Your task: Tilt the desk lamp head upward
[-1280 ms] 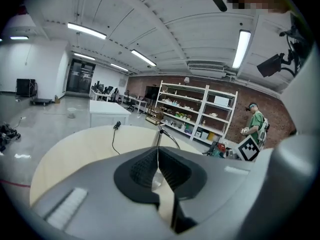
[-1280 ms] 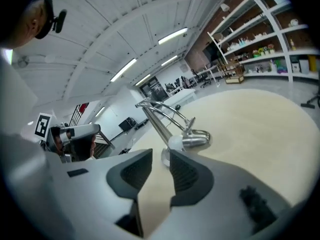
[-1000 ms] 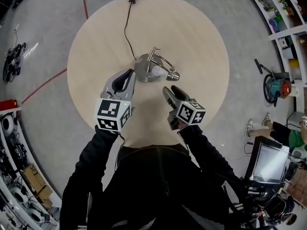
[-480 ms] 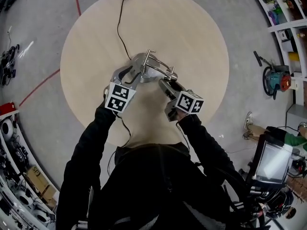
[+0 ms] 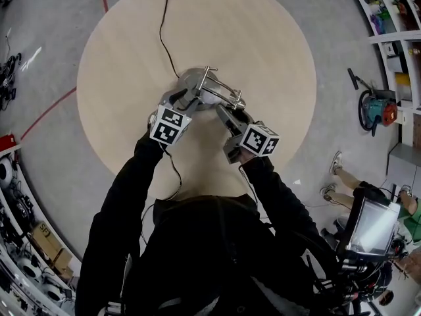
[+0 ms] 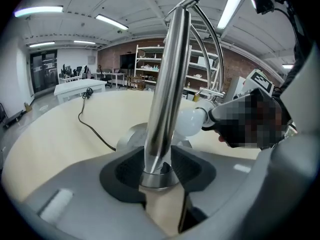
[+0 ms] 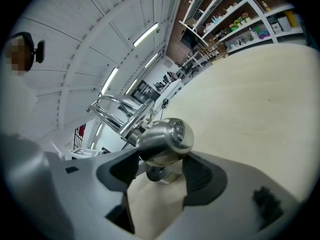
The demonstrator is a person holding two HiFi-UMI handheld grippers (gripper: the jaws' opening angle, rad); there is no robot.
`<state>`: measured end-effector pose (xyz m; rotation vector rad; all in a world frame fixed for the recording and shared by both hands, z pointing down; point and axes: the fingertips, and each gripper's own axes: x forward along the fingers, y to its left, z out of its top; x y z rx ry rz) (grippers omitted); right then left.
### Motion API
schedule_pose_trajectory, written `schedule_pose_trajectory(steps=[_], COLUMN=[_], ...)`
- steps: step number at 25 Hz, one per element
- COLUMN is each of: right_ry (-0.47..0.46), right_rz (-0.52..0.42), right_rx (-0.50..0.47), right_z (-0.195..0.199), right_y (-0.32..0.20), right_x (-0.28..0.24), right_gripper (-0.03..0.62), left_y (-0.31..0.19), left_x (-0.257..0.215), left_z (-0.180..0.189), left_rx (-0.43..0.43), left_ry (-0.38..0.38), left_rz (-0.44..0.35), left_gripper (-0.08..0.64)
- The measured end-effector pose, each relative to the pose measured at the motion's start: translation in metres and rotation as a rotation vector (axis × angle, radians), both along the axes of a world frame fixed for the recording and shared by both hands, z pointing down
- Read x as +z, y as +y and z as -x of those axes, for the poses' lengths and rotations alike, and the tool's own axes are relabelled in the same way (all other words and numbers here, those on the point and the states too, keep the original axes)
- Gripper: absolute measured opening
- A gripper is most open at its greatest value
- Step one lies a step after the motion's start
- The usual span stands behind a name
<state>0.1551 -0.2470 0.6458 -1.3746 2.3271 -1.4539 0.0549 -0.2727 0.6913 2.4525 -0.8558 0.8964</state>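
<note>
A chrome desk lamp stands near the middle of the round wooden table (image 5: 263, 45), its round base (image 5: 186, 83) to the left and its small head (image 5: 238, 104) to the right. My left gripper (image 5: 181, 97) straddles the upright post (image 6: 167, 84) just above the base. Its jaws are opening, and the post stands between the dark pads (image 6: 130, 169). The white bulb (image 6: 187, 121) points back from the head. My right gripper (image 5: 231, 114) stands open around the rounded metal head (image 7: 167, 139), which lies between its jaws (image 7: 160, 171).
The lamp's black cord (image 5: 162, 38) runs from the base to the table's far edge. On the floor to the right are a teal machine (image 5: 376, 110), shelving (image 5: 395, 18) and a monitor (image 5: 371, 226). A red line (image 5: 46, 114) crosses the floor at left.
Both grippers have moved forward from short of the lamp onto it. The left jaws, shut before, now stand apart around the post. The right jaws now enclose the head.
</note>
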Motion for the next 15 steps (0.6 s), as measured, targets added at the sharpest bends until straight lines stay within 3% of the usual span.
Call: schedule_pose_trajectory(steps=[8,15], right_ry=[0.044,0.108], right_rz=[-0.005,-0.020], right_rx=[0.023,0.034], right_z=[-0.017,-0.033], right_y=[-0.002,-0.008], right_x=[0.000,-0.005], right_gripper=[0.272,0.272], left_y=[0.002,-0.017], left_x=[0.019,0.026], left_z=[-0.010,-0.005], left_rx=[-0.017,-0.111], left_ry=[-0.067,-0.029], left_rz=[0.006,-0.007], left_gripper=[0.169,0.104])
